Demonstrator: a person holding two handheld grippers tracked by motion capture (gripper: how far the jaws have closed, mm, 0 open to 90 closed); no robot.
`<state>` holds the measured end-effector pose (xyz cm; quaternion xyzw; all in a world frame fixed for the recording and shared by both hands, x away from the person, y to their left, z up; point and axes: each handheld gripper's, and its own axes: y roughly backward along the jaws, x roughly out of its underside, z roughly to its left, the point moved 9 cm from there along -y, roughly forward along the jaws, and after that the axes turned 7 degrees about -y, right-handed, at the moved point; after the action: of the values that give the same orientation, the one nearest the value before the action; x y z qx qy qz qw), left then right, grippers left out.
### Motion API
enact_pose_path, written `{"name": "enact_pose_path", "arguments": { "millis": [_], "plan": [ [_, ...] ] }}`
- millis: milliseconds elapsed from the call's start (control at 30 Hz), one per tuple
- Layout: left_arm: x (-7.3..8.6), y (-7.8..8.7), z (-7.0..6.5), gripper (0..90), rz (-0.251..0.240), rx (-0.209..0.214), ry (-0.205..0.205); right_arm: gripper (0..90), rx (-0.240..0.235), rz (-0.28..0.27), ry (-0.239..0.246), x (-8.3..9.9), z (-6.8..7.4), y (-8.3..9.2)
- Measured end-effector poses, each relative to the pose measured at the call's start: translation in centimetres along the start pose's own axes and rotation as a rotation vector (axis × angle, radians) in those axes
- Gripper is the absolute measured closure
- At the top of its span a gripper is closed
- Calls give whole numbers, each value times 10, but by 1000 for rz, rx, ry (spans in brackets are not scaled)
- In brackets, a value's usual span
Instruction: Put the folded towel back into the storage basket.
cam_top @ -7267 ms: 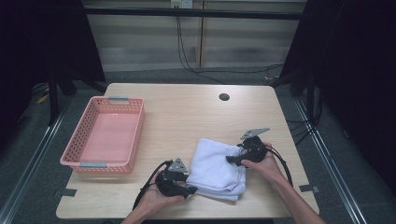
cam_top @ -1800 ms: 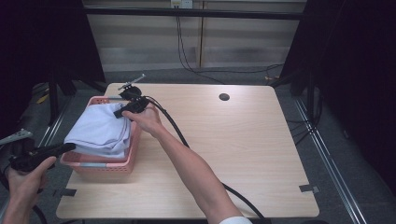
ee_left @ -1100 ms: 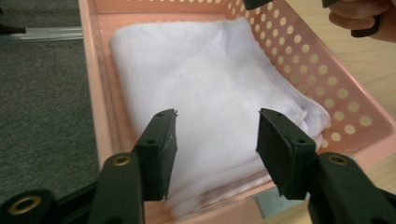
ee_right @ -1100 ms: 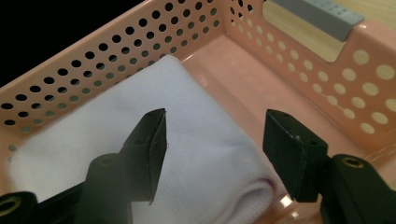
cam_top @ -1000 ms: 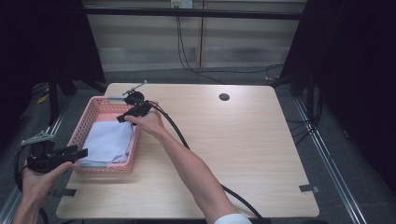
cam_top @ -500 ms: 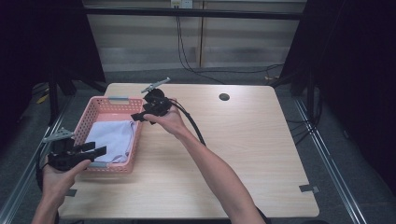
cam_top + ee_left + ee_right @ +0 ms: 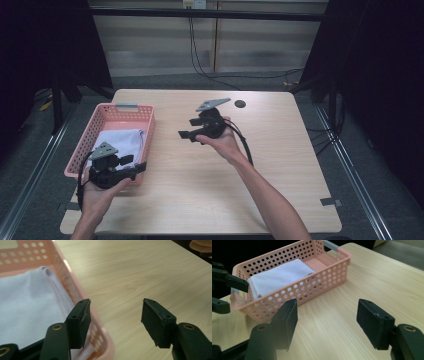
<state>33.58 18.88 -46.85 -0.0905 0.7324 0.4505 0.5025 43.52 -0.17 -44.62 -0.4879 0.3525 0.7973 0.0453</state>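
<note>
Cloth (image 7: 119, 142) lies partly hidden behind basket (image 7: 142, 131) wall; left gripper (image 7: 115, 322) and right gripper (image 7: 327, 322) gape empty.

Holding the left gripper (image 7: 140, 167) low at the near left, jaws apart with nothing between them, having just been opening. Reaching the right gripper (image 7: 184, 135) out over mid-table on an outstretched forearm, pointing left, jaws gaping wide and empty.
</note>
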Motion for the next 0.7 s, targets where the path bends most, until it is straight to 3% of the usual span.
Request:
{"name": "enact_pose_path", "arguments": {
  "millis": [167,333,567,700],
  "plan": [
    [-1,-17,-16,397,32,22,-32,340,44,-40,2,16,-13,50],
    [-1,-34,-37,387,61,56,-69,329,74,-89,-32,37,-27,95],
    [-1,-48,-60,365,85,97,-99,325,118,-59,-73,82,-39,135],
    [7,-55,-72,355,100,114,-93,323,144,-27,-87,111,-42,153]
  ]
}}
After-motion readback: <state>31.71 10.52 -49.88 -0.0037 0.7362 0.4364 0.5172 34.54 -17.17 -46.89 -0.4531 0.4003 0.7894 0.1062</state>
